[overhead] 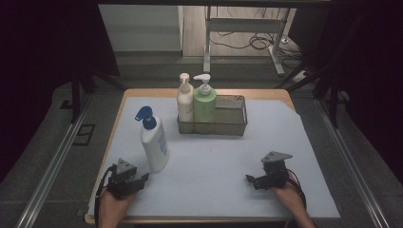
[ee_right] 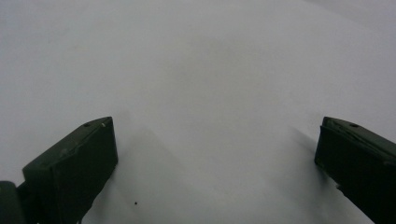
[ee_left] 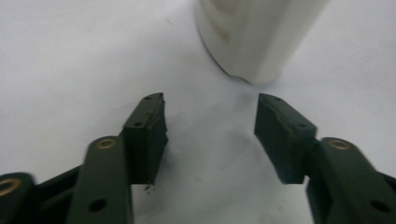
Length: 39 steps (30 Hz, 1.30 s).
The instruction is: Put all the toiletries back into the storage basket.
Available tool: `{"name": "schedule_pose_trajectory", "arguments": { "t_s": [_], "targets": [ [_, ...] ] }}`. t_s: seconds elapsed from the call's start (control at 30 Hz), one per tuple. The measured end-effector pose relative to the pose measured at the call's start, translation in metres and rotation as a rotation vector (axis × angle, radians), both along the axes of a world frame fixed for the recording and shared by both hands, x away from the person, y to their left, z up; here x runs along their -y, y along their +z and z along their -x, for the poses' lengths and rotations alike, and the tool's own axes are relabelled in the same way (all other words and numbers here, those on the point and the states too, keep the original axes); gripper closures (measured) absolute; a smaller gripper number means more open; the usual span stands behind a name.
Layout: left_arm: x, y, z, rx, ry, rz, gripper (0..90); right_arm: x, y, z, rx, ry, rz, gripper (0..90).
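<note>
- High view: your left tongs [overhead: 142, 179] rest on the table [overhead: 214, 156] at its near left corner, with the white bottle with the blue pump [overhead: 153, 139] standing upright just beyond them, near but apart. Your right tongs [overhead: 250, 180] rest at the near right, well apart from the bottle, with their tips turned toward the table's middle. At the far side, a wire basket [overhead: 233, 116] holds a cream pump bottle [overhead: 185, 99] and a green pump bottle [overhead: 205, 101] side by side at its left end.
- Left gripper view: your left tongs [ee_left: 210, 116] stand partly parted over the bare pale table, with nothing between them. The white bottle's base [ee_left: 254, 39] stands just ahead, a little to the right, untouched.
- Right gripper view: your right tongs [ee_right: 215, 140] are spread wide and released, with plain table surface between them.
</note>
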<state>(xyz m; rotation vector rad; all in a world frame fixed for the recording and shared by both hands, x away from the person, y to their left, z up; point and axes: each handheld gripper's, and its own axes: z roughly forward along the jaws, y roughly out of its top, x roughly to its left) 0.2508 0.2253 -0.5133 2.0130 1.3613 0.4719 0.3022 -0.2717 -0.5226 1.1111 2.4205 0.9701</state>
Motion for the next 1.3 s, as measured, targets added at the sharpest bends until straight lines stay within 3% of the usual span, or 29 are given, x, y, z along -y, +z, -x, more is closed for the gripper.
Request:
{"name": "schedule_pose_trajectory", "arguments": {
  "t_s": [0.23, 0.47, 0.63, 0.73, 0.9, 1.3],
  "targets": [
    [-0.005, 0.005, -0.022, -0.003, 0.005, 0.015, 69.4, 0.0, 0.0, 0.0, 0.0, 0.0, 0.0, 0.0],
    [0.007, 0.002, -0.046, -0.008, -0.051, 0.011, 89.1, 0.0, 0.0, 0.0, 0.001, 0.0, -0.001, 0.0],
    [0.011, -0.002, -0.057, -0.014, -0.061, 0.005, 89.4, 0.0, 0.0, 0.0, 0.001, 0.0, -0.001, 0.0],
    [0.009, -0.004, -0.058, -0.005, -0.044, 0.052, 89.5, 0.0, 0.0, 0.0, 0.003, 0.001, -0.001, 0.0],
    [0.009, -0.006, -0.056, -0.002, -0.043, 0.078, 89.5, 0.0, 0.0, 0.0, 0.002, 0.0, -0.001, 0.0],
    [0.023, -0.006, -0.055, -0.001, -0.067, 0.084, 89.6, 0.0, 0.0, 0.0, 0.004, 0.001, -0.001, 0.0]
  ]
}}
